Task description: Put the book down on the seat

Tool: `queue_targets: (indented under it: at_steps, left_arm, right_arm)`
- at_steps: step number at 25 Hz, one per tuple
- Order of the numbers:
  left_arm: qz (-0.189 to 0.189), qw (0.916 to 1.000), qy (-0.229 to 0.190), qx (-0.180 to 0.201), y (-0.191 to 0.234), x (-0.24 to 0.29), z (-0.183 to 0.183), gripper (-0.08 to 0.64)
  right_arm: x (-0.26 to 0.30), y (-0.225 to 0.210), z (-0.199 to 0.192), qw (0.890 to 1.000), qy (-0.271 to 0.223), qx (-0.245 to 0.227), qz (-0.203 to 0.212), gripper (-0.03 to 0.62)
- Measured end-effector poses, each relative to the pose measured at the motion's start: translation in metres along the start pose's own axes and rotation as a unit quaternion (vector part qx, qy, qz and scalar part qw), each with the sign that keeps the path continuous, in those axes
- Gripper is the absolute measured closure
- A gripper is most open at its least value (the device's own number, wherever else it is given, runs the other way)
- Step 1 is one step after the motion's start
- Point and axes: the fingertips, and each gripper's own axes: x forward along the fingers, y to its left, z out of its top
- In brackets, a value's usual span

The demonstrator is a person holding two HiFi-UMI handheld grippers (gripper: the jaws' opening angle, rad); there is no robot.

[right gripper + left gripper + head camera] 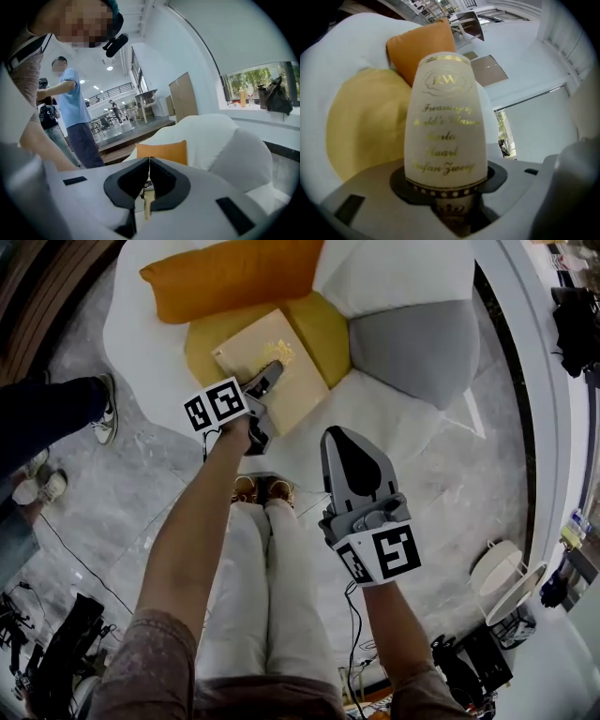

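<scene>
A cream book (281,357) with gold print lies over the yellow seat cushion (323,324) of the white sofa (403,277); whether it rests on the cushion I cannot tell. My left gripper (270,374) is shut on the book's near edge. In the left gripper view the book's spine (445,122) with gold lettering stands straight up between the jaws of my left gripper (450,190), the yellow cushion (365,126) to its left. My right gripper (342,439) hangs lower right of the book, shut and empty; my right gripper (149,176) shows its pads meeting.
An orange pillow (230,277) lies behind the yellow cushion and a grey cushion (412,348) to its right. A bystander's legs and shoes (66,413) stand at the left. Cables and gear (56,643) lie on the floor. A white round stand (502,568) sits at the right.
</scene>
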Motion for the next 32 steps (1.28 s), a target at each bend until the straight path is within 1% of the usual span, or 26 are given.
queue_targets:
  at_steps: [8, 10, 11, 12, 13, 14, 16, 18, 20, 22, 24, 26, 28, 29, 30, 31, 32]
  left_arm:
    - [0.008, 0.9995, -0.01, -0.027, 0.019, -0.001, -0.006, 0.33]
    - [0.007, 0.9995, -0.004, -0.031, 0.021, -0.002, -0.008, 0.325]
    - [0.007, 0.9996, 0.003, -0.026, 0.021, -0.004, -0.01, 0.32]
    - [0.008, 0.9997, 0.013, -0.017, 0.021, -0.005, -0.012, 0.302]
    - [0.009, 0.9997, 0.02, -0.011, 0.022, -0.008, -0.015, 0.24]
    - [0.013, 0.9996, 0.022, -0.009, 0.024, -0.011, -0.016, 0.196]
    - [0.035, 0.9992, 0.01, -0.019, 0.033, -0.019, -0.016, 0.114]
    - [0.069, 0.9973, -0.005, -0.027, 0.046, -0.03, -0.015, 0.059]
    - [0.103, 0.9944, -0.008, -0.022, 0.058, -0.043, -0.016, 0.043]
    - [0.129, 0.9915, -0.006, -0.017, 0.065, -0.057, -0.017, 0.037]
    - [0.138, 0.9904, 0.001, -0.015, 0.066, -0.068, -0.019, 0.037]
    - [0.136, 0.9906, 0.012, -0.005, 0.059, -0.075, -0.019, 0.038]
    - [0.13, 0.9913, 0.021, 0.01, 0.045, -0.081, -0.018, 0.05]
    - [0.127, 0.9914, 0.026, 0.021, 0.036, -0.084, -0.017, 0.096]
    - [0.127, 0.9908, 0.03, 0.036, 0.028, -0.087, -0.017, 0.226]
    - [0.131, 0.9894, 0.033, 0.053, 0.019, -0.09, -0.015, 0.34]
    - [0.136, 0.9876, 0.037, 0.07, 0.011, -0.093, -0.013, 0.391]
  right_arm:
    - [0.003, 0.005, -0.007, 1.0, 0.014, -0.006, 0.017, 0.572]
    - [0.004, 0.005, -0.007, 1.0, 0.015, -0.007, 0.017, 0.572]
    - [0.004, 0.005, -0.007, 1.0, 0.015, -0.007, 0.016, 0.572]
    - [0.004, 0.005, -0.006, 1.0, 0.015, -0.006, 0.015, 0.572]
    - [0.004, 0.005, -0.005, 1.0, 0.015, -0.006, 0.015, 0.572]
    - [0.004, 0.006, -0.004, 1.0, 0.015, -0.006, 0.016, 0.572]
    - [0.002, 0.008, -0.002, 1.0, 0.016, -0.007, 0.017, 0.572]
    - [0.001, 0.013, 0.001, 1.0, 0.016, -0.008, 0.02, 0.572]
    - [0.0, 0.017, 0.004, 1.0, 0.016, -0.009, 0.023, 0.572]
    - [-0.003, 0.022, 0.008, 0.999, 0.016, -0.01, 0.027, 0.572]
    - [-0.006, 0.027, 0.014, 0.999, 0.016, -0.012, 0.029, 0.574]
    - [-0.009, 0.031, 0.02, 0.999, 0.015, -0.013, 0.031, 0.574]
    - [-0.013, 0.036, 0.027, 0.999, 0.014, -0.014, 0.031, 0.572]
    - [-0.016, 0.038, 0.031, 0.999, 0.014, -0.014, 0.031, 0.574]
    - [-0.018, 0.04, 0.034, 0.999, 0.015, -0.016, 0.031, 0.572]
    - [-0.02, 0.043, 0.038, 0.999, 0.015, -0.017, 0.031, 0.572]
    - [-0.023, 0.045, 0.042, 0.999, 0.015, -0.019, 0.031, 0.572]
